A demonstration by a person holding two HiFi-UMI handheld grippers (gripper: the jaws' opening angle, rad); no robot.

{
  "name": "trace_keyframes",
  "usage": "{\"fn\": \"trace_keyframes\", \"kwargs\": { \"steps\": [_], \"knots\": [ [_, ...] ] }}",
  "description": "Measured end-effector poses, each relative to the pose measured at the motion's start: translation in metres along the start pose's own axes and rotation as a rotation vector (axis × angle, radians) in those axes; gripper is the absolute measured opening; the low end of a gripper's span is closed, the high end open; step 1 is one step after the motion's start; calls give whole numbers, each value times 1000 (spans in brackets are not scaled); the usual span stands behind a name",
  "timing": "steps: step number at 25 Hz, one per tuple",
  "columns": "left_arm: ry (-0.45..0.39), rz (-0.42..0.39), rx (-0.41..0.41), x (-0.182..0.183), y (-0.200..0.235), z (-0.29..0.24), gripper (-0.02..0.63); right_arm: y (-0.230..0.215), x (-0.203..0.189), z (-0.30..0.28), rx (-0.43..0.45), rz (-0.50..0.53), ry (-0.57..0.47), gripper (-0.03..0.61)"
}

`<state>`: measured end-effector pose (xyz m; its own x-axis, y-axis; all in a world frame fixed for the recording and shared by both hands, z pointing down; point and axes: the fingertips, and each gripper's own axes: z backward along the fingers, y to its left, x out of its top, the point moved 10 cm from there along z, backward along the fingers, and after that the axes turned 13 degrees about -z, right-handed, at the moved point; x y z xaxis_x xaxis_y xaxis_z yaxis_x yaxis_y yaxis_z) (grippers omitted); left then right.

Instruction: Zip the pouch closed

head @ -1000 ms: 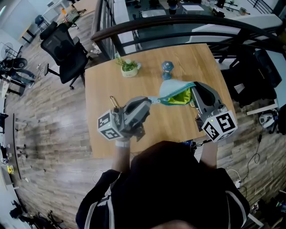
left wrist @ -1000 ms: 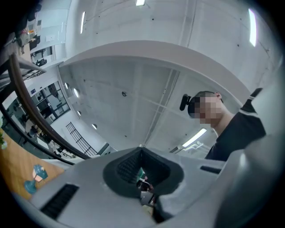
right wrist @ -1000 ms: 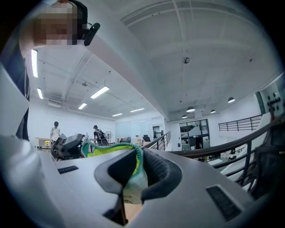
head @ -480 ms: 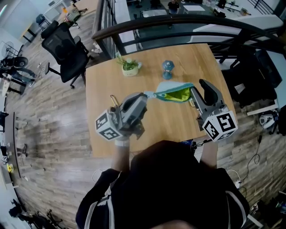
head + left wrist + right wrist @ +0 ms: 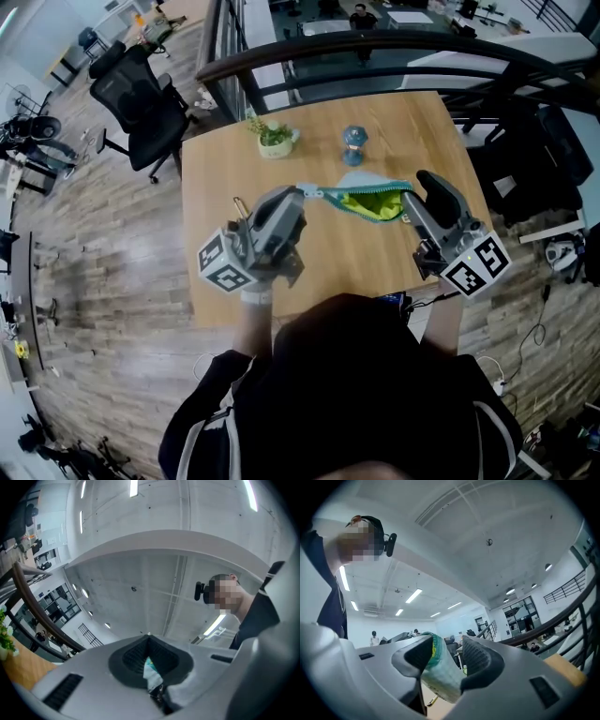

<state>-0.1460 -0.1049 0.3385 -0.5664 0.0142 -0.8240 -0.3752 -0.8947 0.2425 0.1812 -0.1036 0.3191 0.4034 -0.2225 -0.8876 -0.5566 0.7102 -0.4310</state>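
A teal pouch point(image 5: 370, 199) with a yellow-green lining hangs over the wooden table point(image 5: 225, 178), stretched between my two grippers. My left gripper point(image 5: 300, 194) is shut on a small teal-and-white tab point(image 5: 151, 670) at the pouch's left end. At the right end, my right gripper point(image 5: 419, 187) has its jaws spread, and they have just been opening. The pouch's teal edge point(image 5: 440, 672) still lies between them, against the left pad point(image 5: 417, 656), with a gap to the right pad. The mouth shows only a narrow strip of lining.
At the table's far side stand a small potted plant point(image 5: 273, 139) and a blue figurine point(image 5: 352, 142). A small gold object point(image 5: 239, 208) lies left of my left gripper. A dark railing point(image 5: 375, 52) runs behind the table and an office chair point(image 5: 141, 103) stands at left.
The left gripper has drawn left and slightly away, pulling the pouch longer and flatter so its mouth looks narrower. The right gripper's jaws have spread apart and the gripper has rolled a little.
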Motion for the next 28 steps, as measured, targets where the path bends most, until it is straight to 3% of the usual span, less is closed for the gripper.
{"fn": "trace_keyframes", "kwargs": {
  "steps": [5,7,9,14,22,24,26,28],
  "knots": [
    [-13,18,22,-2,5,4,0,3,-3,-1,188,-94,-21,218],
    [-10,14,26,-1,5,4,0,8,-5,-2,320,-155,-32,297],
    [-3,10,22,-1,5,3,0,11,-5,-3,383,-190,-58,305],
    [-1,10,29,-2,6,6,0,12,-5,-8,289,-84,-21,305],
    [-10,3,-19,4,2,4,0,35,-5,-30,269,10,-11,304],
    [-6,9,-42,3,-2,1,0,49,-8,-42,270,15,-21,257],
    [1,9,-63,3,-6,-4,0,62,-9,-51,235,47,-27,149],
    [7,9,-82,2,-12,-9,0,75,-11,-57,209,97,-18,147]
  ]
}}
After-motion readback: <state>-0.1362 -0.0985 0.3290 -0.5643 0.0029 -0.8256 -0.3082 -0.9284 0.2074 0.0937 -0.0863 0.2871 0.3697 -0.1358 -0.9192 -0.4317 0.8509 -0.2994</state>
